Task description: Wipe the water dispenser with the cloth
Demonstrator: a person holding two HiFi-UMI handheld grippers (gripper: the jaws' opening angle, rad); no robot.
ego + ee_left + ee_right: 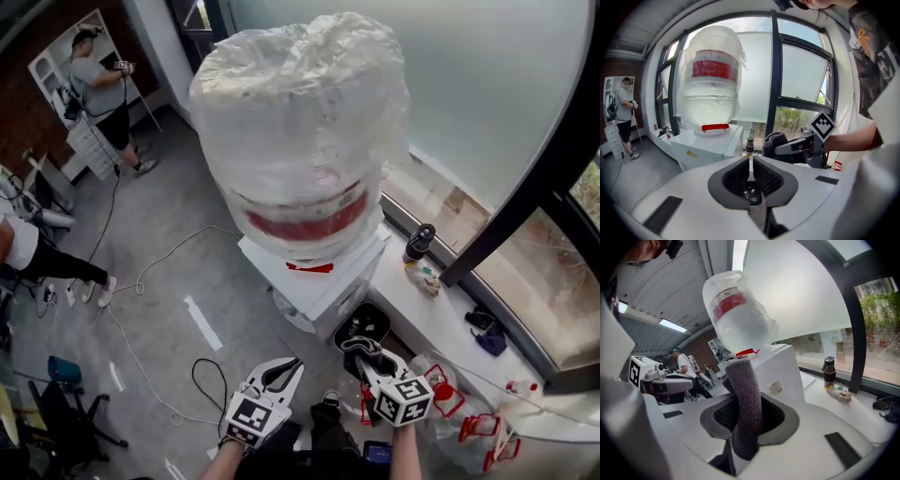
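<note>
Grey cloth (pixel 743 380): clamped between the fingers of the right gripper (pixel 367 354), its long axis running up along them and its free end standing out past the fingertips.
Water dispenser (pixel 323 281): white cabinet under a plastic-wrapped bottle (pixel 300 141), standing on the far side of both grippers.
Left gripper (pixel 284 368): fingers together, nothing between them.
Deciding relation: the dispenser lies straight ahead of the cloth's free end, near but apart. The right gripper looks the nearer, so I judge a forward reach brings cloth to cabinet.
</note>
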